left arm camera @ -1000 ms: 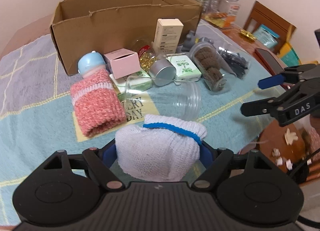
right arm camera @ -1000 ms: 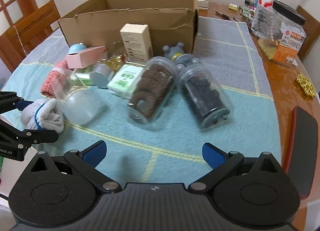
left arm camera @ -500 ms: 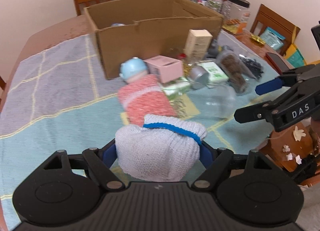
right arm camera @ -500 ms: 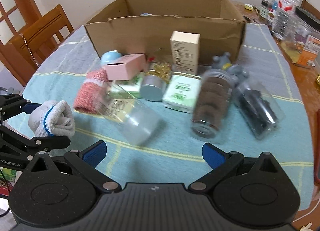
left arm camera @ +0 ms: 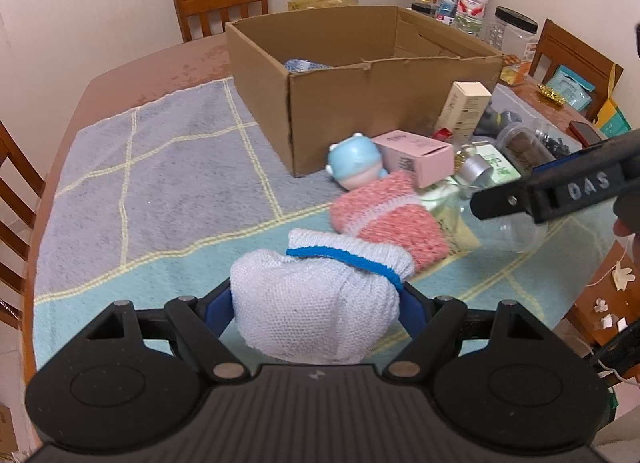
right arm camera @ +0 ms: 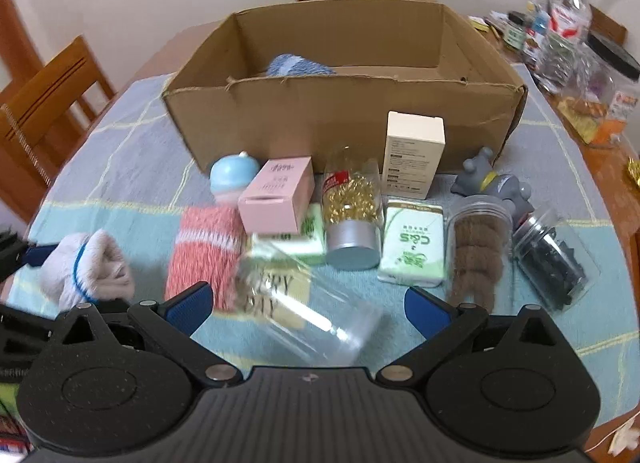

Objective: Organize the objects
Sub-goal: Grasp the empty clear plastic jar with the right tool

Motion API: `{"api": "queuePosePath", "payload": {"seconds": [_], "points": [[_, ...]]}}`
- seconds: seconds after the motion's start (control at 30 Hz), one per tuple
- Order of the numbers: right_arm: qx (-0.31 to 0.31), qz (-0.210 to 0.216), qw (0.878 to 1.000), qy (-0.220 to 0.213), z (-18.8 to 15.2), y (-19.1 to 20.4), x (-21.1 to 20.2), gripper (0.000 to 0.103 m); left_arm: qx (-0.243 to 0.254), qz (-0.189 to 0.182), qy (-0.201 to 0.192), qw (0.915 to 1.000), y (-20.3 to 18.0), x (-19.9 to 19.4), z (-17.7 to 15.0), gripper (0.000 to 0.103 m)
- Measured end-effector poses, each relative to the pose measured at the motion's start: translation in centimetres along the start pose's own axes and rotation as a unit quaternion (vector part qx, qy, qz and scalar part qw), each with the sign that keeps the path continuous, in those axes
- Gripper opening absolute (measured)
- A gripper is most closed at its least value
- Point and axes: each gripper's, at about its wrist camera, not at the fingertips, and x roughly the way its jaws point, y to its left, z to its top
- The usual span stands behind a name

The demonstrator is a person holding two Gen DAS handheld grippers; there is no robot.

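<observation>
Before the cardboard box (right arm camera: 344, 119), crowded jars (right arm camera: 352, 215).

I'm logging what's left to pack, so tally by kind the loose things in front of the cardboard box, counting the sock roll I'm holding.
Knitted sock rolls: 2, white in the left gripper, pink
Clear jars and tubs: 4
Small boxes and packets: 5
Toy figures: 2, blue, grey
Total: 13
</observation>
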Motion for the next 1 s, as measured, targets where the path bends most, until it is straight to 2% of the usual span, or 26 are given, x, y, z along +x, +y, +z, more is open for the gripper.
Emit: {"api": "queuePosePath", "payload": {"seconds": [0.23,0.4,0.57,0.7,0.77,0.83,1.0], "points": [[0.06,-0.048,0.997,0.004,0.6,1.0,1.9,0.103,0.009,-0.009,0.0,0.9999,0.8,0.6,0.0,0.08],[0.094,-0.079,0.992,0.006,-0.2,0.7,1.6,0.103,0.019,-0.021,-0.001,0.9996,1.1,0.9,0.1,0.08],[0.145,-0.082,0.986,0.015,-1.0,-0.3,1.6,0.103,0.022,-0.027,-0.005,0.9994,1.2,1.0,0.4,0.08],[0.138,-0.097,0.985,0.028,-1.0,0.2,2.2,0.103,0.022,-0.026,-0.009,0.9994,1.4,0.9,0.6,0.08],[0.133,-0.102,0.985,0.03,-0.8,0.4,2.5,0.1,0.021,-0.025,-0.008,0.9994,1.6,0.9,0.6,0.08],[0.136,-0.101,0.985,0.037,-0.7,0.4,2.9,0.096,0.021,-0.023,-0.007,0.9995,1.7,0.9,0.7,0.08],[0.137,-0.101,0.984,0.046,-0.4,0.2,3.1,0.096,0.017,-0.022,-0.003,0.9996,2.0,0.8,0.8,0.08]]}}
